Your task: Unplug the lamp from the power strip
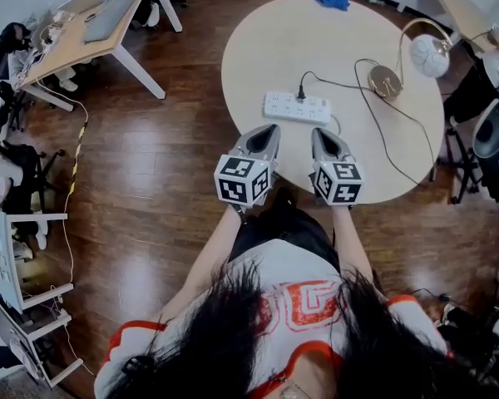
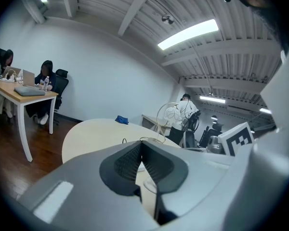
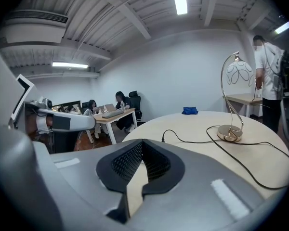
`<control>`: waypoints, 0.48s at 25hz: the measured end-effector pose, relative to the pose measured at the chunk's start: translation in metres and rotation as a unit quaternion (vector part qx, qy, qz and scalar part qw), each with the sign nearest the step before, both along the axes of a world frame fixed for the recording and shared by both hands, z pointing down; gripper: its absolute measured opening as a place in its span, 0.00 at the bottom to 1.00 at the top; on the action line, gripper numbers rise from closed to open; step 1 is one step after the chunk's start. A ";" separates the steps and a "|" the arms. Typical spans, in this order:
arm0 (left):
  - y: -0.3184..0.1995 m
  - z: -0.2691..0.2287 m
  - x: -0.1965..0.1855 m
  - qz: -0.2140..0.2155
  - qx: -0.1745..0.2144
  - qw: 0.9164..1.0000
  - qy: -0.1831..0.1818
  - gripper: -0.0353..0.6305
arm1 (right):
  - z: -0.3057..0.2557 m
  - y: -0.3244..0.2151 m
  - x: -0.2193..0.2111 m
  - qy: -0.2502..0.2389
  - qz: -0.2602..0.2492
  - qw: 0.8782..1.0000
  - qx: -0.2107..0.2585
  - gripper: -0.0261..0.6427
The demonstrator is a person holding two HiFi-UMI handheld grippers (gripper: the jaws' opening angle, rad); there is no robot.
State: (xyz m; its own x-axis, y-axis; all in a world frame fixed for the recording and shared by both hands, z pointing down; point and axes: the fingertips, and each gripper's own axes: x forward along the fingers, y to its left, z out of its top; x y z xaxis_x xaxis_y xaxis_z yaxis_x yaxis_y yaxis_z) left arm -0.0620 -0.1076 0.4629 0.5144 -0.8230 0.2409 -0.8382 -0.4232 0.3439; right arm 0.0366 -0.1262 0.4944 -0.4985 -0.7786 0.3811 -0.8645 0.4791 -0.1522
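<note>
On table (image 1: 266,40): power strip (image 1: 297,107), plug (image 1: 301,95) inserted; lamp (image 1: 386,81) beyond power strip; left claw (image 1: 269,129) and right claw (image 1: 320,131) near power strip, both clenched, empty.

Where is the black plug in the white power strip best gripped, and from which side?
Grip the black plug by its body, not its black cable. It stands up from the white power strip lying flat on the round beige table, so coming from above and pulling straight up seems best.
</note>
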 end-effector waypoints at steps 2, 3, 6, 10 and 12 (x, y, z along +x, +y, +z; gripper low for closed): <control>0.006 0.002 0.005 0.005 -0.002 1.000 0.005 0.05 | -0.001 0.011 0.000 0.001 0.000 1.000 0.001 0.04; 0.009 0.004 0.007 0.007 -0.004 1.000 0.006 0.05 | -0.001 0.017 0.000 0.001 -0.002 1.000 -0.001 0.04; 0.016 0.007 0.016 0.016 -0.009 1.000 0.011 0.05 | 0.002 0.031 0.000 -0.001 -0.005 1.000 -0.008 0.04; 0.023 0.006 0.023 0.022 -0.011 1.000 0.010 0.05 | 0.005 0.041 -0.002 -0.015 -0.012 1.000 -0.019 0.04; 0.026 0.010 0.024 0.019 -0.017 1.000 0.009 0.06 | 0.008 0.044 -0.002 -0.020 -0.018 0.999 -0.026 0.04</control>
State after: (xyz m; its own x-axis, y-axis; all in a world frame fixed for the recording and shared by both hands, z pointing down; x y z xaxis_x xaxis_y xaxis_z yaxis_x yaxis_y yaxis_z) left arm -0.0376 -0.0820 0.4728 0.5500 -0.7939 0.2595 -0.8152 -0.4428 0.3733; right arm 0.0345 -0.0824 0.5028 -0.5421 -0.7397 0.3988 -0.8392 0.5007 -0.2121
